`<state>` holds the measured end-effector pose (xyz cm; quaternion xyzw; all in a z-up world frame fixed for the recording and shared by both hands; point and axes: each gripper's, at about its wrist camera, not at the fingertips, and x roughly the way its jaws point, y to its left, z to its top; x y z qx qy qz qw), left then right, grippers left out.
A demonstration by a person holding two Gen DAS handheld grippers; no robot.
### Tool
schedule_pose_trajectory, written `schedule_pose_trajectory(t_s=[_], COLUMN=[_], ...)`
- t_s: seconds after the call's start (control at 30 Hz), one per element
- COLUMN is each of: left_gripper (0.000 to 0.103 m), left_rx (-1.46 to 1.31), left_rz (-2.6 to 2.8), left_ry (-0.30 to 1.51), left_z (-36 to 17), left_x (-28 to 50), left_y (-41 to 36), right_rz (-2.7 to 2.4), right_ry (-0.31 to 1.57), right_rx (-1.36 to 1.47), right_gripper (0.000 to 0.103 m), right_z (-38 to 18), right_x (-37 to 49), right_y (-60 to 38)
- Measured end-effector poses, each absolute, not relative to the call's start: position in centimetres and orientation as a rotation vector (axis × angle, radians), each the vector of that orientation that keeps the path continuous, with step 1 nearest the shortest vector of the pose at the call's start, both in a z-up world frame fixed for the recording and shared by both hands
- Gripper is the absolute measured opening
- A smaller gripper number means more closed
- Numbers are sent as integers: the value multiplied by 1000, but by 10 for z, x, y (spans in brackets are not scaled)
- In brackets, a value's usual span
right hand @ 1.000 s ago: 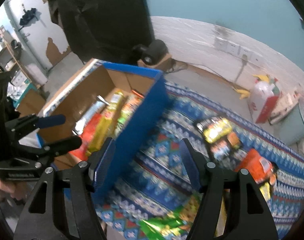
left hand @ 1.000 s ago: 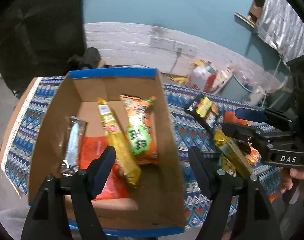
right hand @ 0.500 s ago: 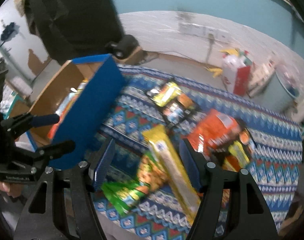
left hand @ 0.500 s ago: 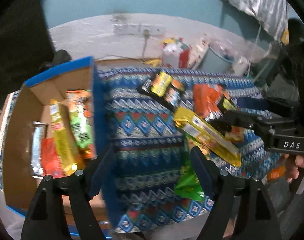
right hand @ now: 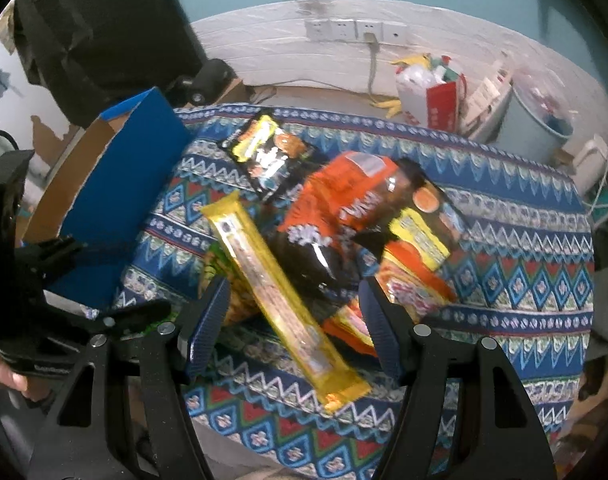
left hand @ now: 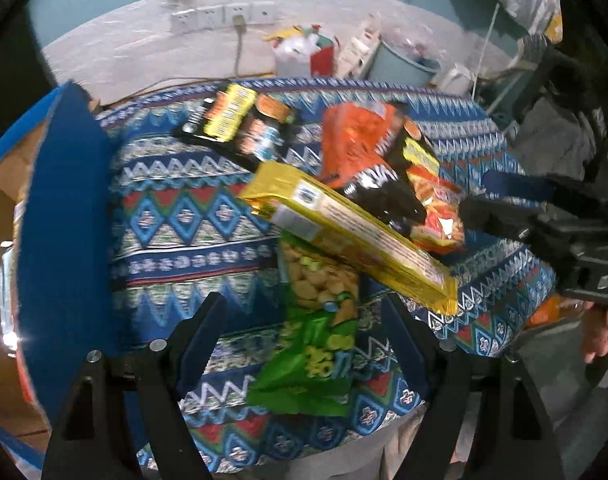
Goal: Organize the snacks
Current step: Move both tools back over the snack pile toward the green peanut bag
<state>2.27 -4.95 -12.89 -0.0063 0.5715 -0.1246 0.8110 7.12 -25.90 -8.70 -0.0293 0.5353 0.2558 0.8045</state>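
A pile of snacks lies on a patterned blue cloth (left hand: 192,236). A long yellow packet (left hand: 343,232) (right hand: 280,292) rests slanted across a green bag of peas (left hand: 315,344) (right hand: 218,268). Behind them lie an orange bag (left hand: 355,140) (right hand: 343,188), a black and yellow bag (left hand: 240,120) (right hand: 268,152) and a black, orange and yellow bag (right hand: 415,224). My left gripper (left hand: 304,328) hangs open above the green bag. My right gripper (right hand: 292,312) is open above the yellow packet. Neither holds anything.
A cardboard box with blue outer walls (left hand: 60,216) (right hand: 116,196) stands at the left edge of the cloth. Beyond the table are a white wall with sockets (right hand: 355,30), a bin (right hand: 539,124) and bags (right hand: 431,88) on the floor.
Both grippers have swung right, away from the box, and now hover over the snack pile. The box has slid to the left edge of both views.
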Motion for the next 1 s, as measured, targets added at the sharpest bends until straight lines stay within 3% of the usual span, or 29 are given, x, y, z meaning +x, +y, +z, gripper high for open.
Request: schedule_pose_trajectory(t_s=[0.4,0.5,0.67,0.73,1.0], left_gripper=[79,51,34,28,28], left_rx=[50,26,64,50,26], left_rz=[-246,-282,-268,-267,-227], left_ry=[1329,1343,1329,1330,1323], left_z=[-179,-185,-185,-182,-178], left_x=[32,33,29,28,26], left_y=[-67,-65,-63,-58,-39], right_rz=[549,564,600,626,699], right_ry=[1166,1177,1199,1216,1265], right_rx=[-34,-41,-71,-90,-184], right_gripper=[67,67,67,67,67], right_z=[-97,-102,-111,-117,-142], right_x=[77,78,76,74,73], right_y=[-273,-269,-257,-248,-220])
